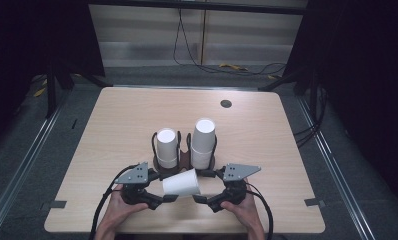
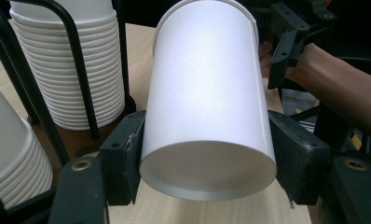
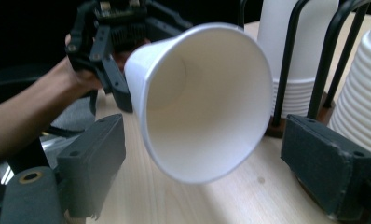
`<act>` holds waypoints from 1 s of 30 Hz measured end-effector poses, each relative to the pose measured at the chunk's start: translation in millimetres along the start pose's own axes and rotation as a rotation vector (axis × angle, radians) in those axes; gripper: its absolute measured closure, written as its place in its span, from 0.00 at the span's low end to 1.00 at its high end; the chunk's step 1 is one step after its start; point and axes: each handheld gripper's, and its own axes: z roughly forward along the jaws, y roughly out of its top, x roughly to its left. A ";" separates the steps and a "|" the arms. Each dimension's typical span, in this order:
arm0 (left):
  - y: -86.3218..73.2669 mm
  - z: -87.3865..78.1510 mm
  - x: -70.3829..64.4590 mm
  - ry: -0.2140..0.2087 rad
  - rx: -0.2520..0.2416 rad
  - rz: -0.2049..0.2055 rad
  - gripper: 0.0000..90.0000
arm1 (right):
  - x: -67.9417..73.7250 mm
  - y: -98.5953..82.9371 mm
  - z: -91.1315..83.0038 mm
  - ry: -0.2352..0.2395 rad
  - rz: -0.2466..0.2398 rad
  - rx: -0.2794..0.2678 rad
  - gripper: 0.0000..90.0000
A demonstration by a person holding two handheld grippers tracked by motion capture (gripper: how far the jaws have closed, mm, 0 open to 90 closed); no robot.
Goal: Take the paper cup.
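Left gripper (image 1: 173, 198) clamps the cup (image 1: 181, 183) near its base, jaws pressed on both sides. Cup lies on its side above the table (image 1: 267, 150), near the front edge, mouth toward the right gripper (image 1: 198, 199). Right gripper is open: jaws spread wide either side of the cup mouth, not touching. Rack (image 1: 184, 159) sits just behind the cup with two upside-down cup stacks: left stack (image 1: 167, 147) shorter, right stack (image 1: 203, 142) taller.
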 end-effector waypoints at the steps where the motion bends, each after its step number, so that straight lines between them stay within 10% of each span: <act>1: -0.3 0.6 -0.3 -0.004 -0.003 -0.002 0.38 | -0.3 0.5 0.2 0.002 -0.003 -0.006 0.15; 30: 3.6 7.0 -0.8 -0.026 0.000 0.009 0.37 | -9.3 9.8 17.0 0.103 0.016 0.018 0.19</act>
